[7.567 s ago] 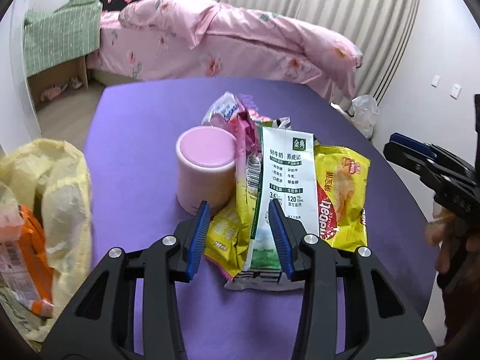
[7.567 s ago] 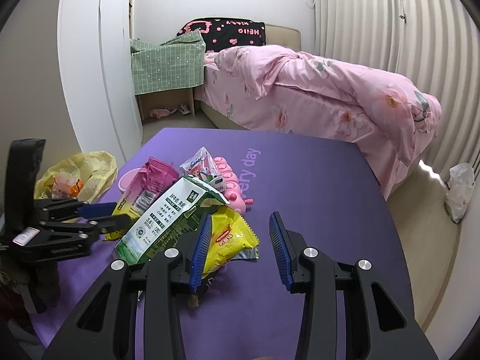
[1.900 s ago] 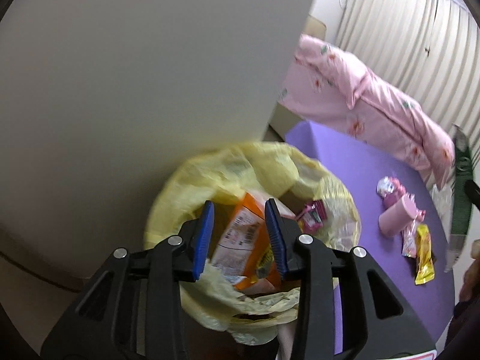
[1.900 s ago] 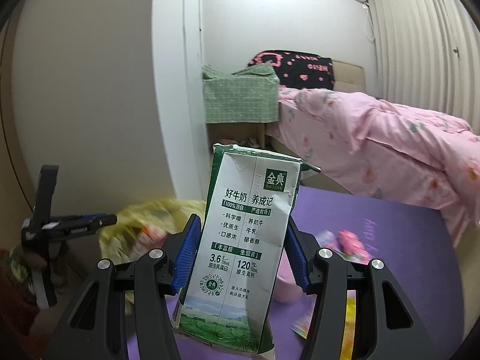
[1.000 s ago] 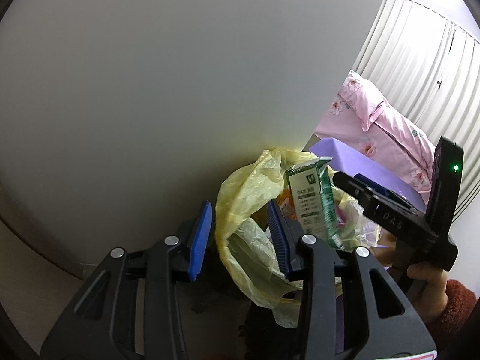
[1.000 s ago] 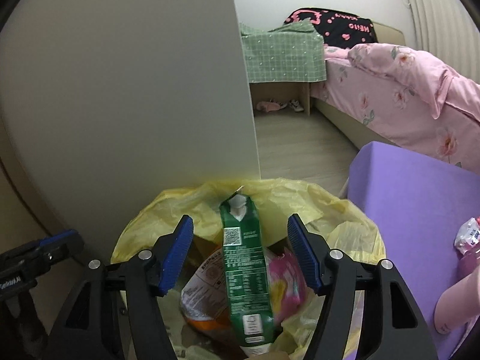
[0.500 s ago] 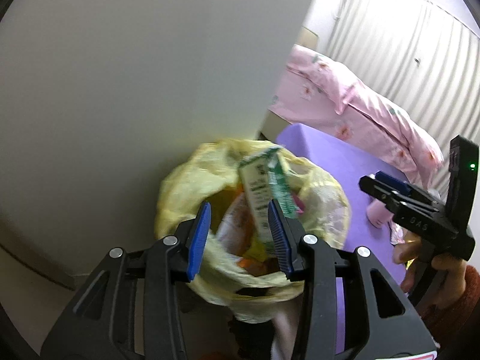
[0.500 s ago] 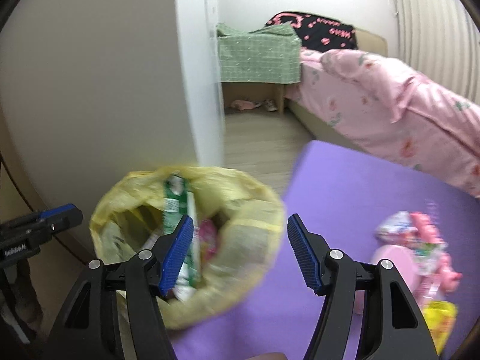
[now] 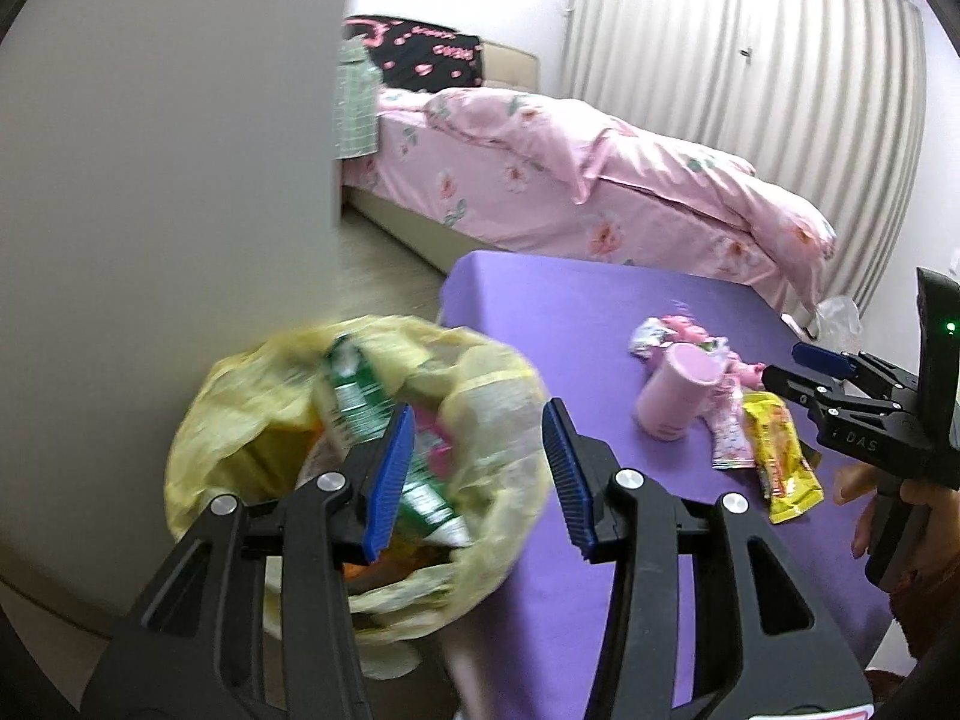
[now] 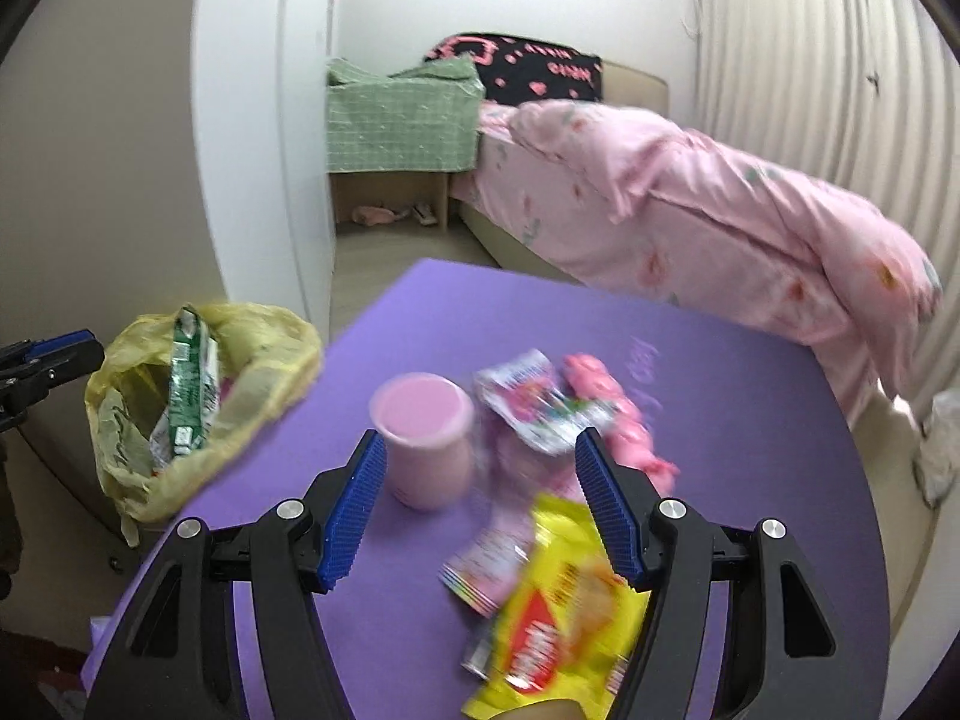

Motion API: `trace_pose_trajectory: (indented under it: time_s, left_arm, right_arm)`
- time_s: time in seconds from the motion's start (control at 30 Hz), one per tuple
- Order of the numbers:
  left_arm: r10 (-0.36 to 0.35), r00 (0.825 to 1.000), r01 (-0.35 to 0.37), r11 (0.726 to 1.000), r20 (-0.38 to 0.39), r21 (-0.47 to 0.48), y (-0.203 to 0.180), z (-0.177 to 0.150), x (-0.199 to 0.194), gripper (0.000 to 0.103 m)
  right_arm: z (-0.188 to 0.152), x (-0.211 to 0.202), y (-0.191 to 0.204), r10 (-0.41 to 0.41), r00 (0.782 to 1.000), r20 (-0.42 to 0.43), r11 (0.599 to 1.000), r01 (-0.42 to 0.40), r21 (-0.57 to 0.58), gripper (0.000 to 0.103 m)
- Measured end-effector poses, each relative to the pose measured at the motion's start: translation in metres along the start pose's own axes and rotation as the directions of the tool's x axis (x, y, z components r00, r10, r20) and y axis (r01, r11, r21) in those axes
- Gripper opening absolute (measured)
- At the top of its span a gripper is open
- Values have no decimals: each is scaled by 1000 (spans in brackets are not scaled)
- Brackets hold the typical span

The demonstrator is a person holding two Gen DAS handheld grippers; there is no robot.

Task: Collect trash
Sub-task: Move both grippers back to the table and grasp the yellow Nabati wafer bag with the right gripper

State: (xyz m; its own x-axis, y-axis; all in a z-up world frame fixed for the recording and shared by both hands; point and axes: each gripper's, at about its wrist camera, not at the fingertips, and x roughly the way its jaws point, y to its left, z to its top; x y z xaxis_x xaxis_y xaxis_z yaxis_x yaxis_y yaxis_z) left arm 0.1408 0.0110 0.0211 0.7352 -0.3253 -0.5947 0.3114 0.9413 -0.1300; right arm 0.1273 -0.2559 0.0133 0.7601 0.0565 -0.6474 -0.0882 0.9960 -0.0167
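A yellow trash bag [image 9: 252,396] [image 10: 270,372] hangs open at the purple table's [image 9: 570,324] left edge, with a green milk carton [image 9: 354,396] [image 10: 192,384] sticking out of it. My left gripper [image 9: 477,407] hovers over the bag's rim with its jaws opening and nothing pinched between them. On the table stand a pink cup [image 10: 423,438] and, beside it, a white-pink wrapper [image 10: 528,402], a pink packet [image 10: 492,564] and a yellow snack packet [image 10: 564,618]. My right gripper [image 10: 480,433] hangs wide open and empty above the cup and wrappers.
A bed with a pink quilt [image 9: 600,180] stands beyond the table. A white wall panel [image 9: 180,150] rises close behind the bag. Ribbed curtains fill the right side, and a white plastic bag [image 10: 936,450] lies on the floor there.
The right gripper has swung from above the bag to over the cup and wrappers, with the carton left in the bag. The left view has turned toward the table and its jaws stand wider.
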Motion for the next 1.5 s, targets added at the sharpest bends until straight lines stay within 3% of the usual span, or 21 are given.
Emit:
trace_pose_trajectory:
  time_s: [0.17, 0.3, 0.47, 0.63, 0.77, 0.93, 1.03, 1.17, 1.27, 1.33, 1.4, 1.5]
  left_arm:
    - [-43, 999, 44, 997, -21, 63, -44, 2, 12, 42]
    - [-84, 995, 89, 990, -44, 109, -80, 0, 26, 42]
    - [-171, 985, 173, 980, -34, 102, -106, -2, 41, 42]
    - [-235, 971, 239, 967, -52, 85, -124, -3, 60, 42]
    - [-257, 964, 263, 959, -67, 102, -132, -1, 69, 42]
    - [-244, 961, 252, 967, -128, 49, -130, -5, 84, 42]
    - [-286, 940, 296, 955, -187, 25, -138, -16, 92, 42]
    - [-239, 953, 258, 962, -187, 85, -148, -16, 97, 42]
    - [-225, 954, 244, 967, -198, 73, -145, -14, 102, 42]
    - [-221, 954, 239, 969, -204, 69, -143, -15, 103, 42]
    - [-221, 952, 238, 970, -212, 59, -140, -17, 104, 42]
    - [-218, 949, 232, 972, -229, 36, -135, -20, 104, 42]
  right_arm:
    - [-16, -6, -38, -8, 999, -53, 998, 11, 59, 61]
    - [-27, -19, -62, -32, 999, -28, 996, 34, 83, 62]
    - [-35, -32, -91, -57, 998, -2, 987, 56, 148, 62]
    - [-37, -23, -101, -75, 997, -14, 990, 76, 117, 62]
    - [-36, -5, -113, -35, 999, -37, 994, 39, 106, 62]
    - [-26, 18, -118, -37, 995, -93, 996, 44, 78, 61]
    - [-29, 17, -116, 23, 994, -107, 997, -15, 72, 62]
    - [-42, 12, -106, 112, 984, -135, 987, -94, 128, 61]
    - [-53, 15, -94, 165, 972, -166, 978, -140, 155, 43]
    - [-59, 21, -85, 189, 966, -179, 974, -162, 158, 42]
    - [-63, 29, -77, 175, 964, -201, 979, -150, 137, 29]
    - [-62, 28, -69, 176, 965, -192, 983, -160, 95, 24]
